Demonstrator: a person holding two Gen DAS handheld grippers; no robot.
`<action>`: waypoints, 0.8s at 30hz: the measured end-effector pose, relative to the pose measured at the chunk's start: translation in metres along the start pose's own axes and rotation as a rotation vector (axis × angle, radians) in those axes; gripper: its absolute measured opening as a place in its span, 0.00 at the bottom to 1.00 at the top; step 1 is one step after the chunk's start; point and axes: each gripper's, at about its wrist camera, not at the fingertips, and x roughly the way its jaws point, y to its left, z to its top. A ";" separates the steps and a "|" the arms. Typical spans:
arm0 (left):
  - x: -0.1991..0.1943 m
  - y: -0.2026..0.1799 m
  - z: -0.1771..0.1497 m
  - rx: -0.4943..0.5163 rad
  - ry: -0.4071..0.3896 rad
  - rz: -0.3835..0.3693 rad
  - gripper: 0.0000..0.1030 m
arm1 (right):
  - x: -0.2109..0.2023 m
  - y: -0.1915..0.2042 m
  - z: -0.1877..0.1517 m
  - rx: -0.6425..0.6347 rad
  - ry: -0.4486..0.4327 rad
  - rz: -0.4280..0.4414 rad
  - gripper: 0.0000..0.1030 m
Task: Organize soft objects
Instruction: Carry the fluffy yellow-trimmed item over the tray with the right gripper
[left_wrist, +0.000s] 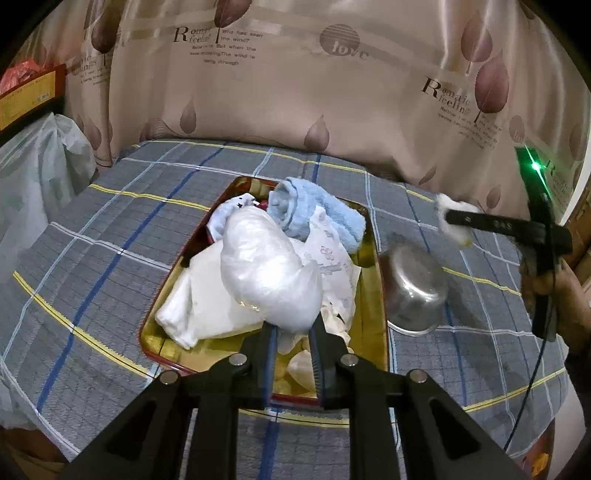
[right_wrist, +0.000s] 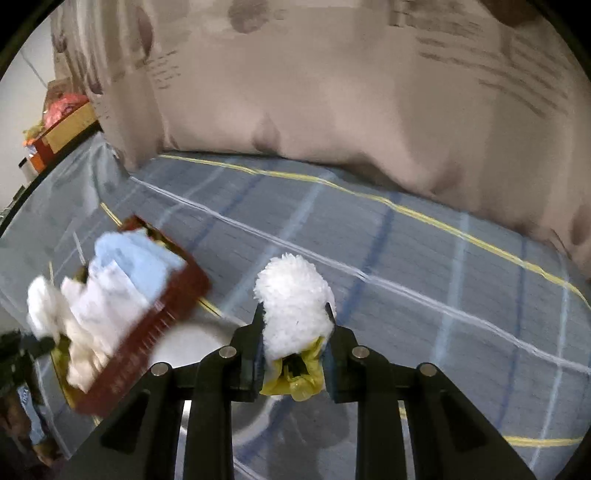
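A red-rimmed tray with a gold floor sits on the checked bedspread. It holds a rolled blue towel, a stuffed white plastic bag, a folded white cloth and crumpled paper. My left gripper is over the tray's near end, its narrow jaws pinching the bag's lower edge. My right gripper is shut on a white fluffy ball with a yellow end. It hangs above the bed, to the right of the tray. The left wrist view shows that right gripper with the fluffy ball.
A steel bowl lies tilted beside the tray's right edge, and its pale inside shows under my right gripper. A printed pink curtain hangs behind the bed. A clear plastic bag and boxes stand at the left.
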 end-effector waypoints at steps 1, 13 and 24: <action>0.000 0.001 0.000 -0.005 0.000 -0.001 0.17 | 0.004 0.009 0.004 -0.005 -0.005 0.012 0.22; 0.003 0.013 -0.001 -0.018 0.018 -0.010 0.18 | 0.015 0.091 -0.001 -0.054 -0.047 0.139 0.22; 0.007 0.016 -0.004 -0.031 0.044 -0.033 0.18 | -0.035 0.128 -0.047 -0.045 -0.130 0.225 0.22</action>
